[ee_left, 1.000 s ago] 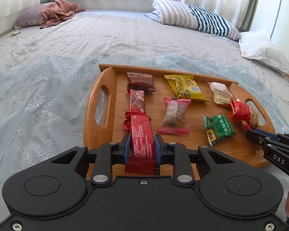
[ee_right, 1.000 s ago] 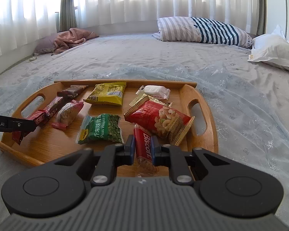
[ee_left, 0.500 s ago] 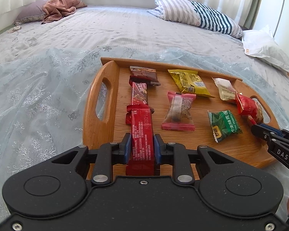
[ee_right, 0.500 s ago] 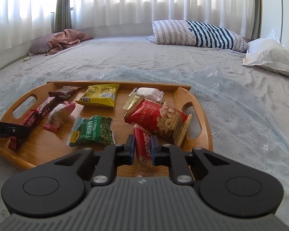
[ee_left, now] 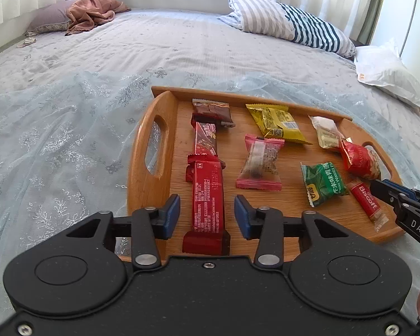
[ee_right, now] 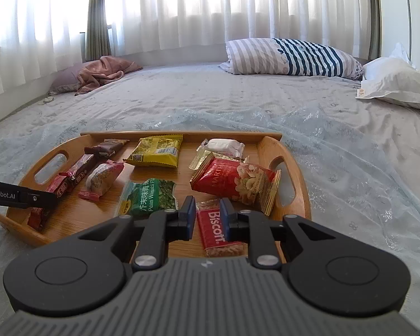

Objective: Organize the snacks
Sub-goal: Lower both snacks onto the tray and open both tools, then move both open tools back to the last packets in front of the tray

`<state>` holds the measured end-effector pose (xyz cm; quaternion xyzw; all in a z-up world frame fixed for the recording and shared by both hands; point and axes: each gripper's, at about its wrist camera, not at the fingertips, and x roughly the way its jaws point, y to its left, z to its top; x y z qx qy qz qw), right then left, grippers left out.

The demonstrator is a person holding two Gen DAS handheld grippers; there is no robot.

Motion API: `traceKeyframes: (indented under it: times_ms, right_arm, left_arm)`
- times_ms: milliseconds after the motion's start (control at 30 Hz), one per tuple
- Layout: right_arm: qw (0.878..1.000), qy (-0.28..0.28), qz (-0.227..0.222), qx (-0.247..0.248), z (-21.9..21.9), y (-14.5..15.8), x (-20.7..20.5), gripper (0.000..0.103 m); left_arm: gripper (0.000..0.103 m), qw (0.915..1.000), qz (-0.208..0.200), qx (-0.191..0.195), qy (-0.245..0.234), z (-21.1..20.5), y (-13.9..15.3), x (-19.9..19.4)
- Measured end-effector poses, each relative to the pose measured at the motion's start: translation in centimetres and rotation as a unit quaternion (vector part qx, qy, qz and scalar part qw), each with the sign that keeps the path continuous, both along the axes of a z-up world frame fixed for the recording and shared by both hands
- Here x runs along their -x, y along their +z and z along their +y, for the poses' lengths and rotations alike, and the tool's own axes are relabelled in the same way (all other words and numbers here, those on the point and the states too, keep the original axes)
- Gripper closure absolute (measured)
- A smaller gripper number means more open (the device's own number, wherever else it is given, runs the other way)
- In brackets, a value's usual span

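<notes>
Snack bar (ee_left: pixel 208 196) flat on tray (ee_left: pixel 151 151) between opening, untouching left gripper (ee_left: pixel 207 214) jaws; biscuit pack (ee_right: pixel 217 231) likewise within opening right gripper (ee_right: pixel 207 213).

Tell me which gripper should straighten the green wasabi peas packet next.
Right, probably. The green wasabi peas packet lies just beside the right gripper, whose jaws are opening off the Biscoff packet. The left gripper is across the wooden tray, opening around the red bar.

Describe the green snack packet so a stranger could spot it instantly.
On the bed sits a wooden tray full of snacks. The green snack packet lies flat in its front row, between the pink-edged clear wrapper and the red Biscoff pack. It is the only green wrapper there.
</notes>
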<state>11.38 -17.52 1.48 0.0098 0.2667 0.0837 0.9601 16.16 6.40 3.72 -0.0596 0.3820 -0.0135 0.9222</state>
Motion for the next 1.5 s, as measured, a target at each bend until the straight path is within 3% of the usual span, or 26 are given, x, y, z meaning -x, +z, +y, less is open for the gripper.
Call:
traceKeyframes:
  times_ms: [300, 633, 833, 1133, 1433, 1500]
  right_arm:
    - [1.000, 0.010, -0.017, -0.003, 0.2, 1.3, 1.9, 0.052]
    - [0.998, 0.041, -0.038, -0.006, 0.6, 2.3, 5.3, 0.028]
    - [0.997, 0.051, -0.051, -0.011, 0.6, 2.0, 7.6, 0.018]
    - [0.996, 0.029, -0.084, -0.003, 0.4, 0.1, 10.6, 0.014]
    - [0.997, 0.020, -0.075, -0.008, -0.5, -2.3, 13.0, 0.014]
    - [0.997, 0.024, -0.073, -0.008, -0.5, -2.6, 13.3, 0.017]
  left_arm:
    - [0.017, 0.9993, -0.036, -0.009, -0.009, -0.6, 2.3, 3.0]
    - [0.009, 0.9980, -0.040, -0.023, -0.042, -2.7, 3.0, 7.4]
    - [0.006, 0.9979, -0.036, -0.011, -0.052, -3.4, 2.3, 9.7]
    - [0.004, 0.9978, -0.038, -0.024, -0.049, -4.6, 1.4, 12.1]
    - [0.002, 0.9985, -0.029, -0.008, -0.047, -5.2, -0.1, 13.2]
    - [0.009, 0.9981, -0.026, -0.001, -0.056, -5.6, -0.3, 13.2]
